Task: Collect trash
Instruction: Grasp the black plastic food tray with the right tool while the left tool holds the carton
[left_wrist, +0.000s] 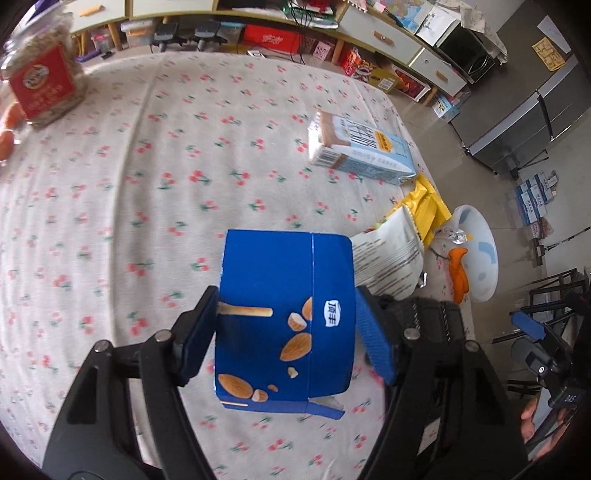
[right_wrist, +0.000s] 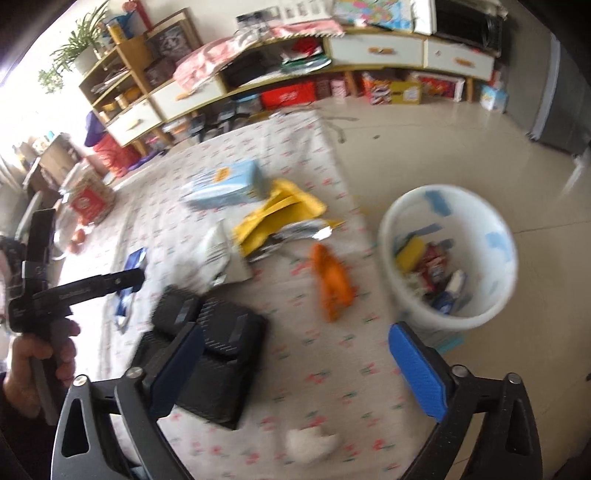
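Left wrist view: the left tool (left_wrist: 286, 332) clamps the blue snack box (left_wrist: 284, 317) between its pads, lifted above the cherry-print desk (left_wrist: 147, 184). The grip sits low on the box, so it could tilt and slip out on the way over.

Right wrist view: the right tool (right_wrist: 295, 369) gapes empty near the white bin (right_wrist: 448, 254); an orange wrapper (right_wrist: 332, 280) lies beside the edge and could be knocked off
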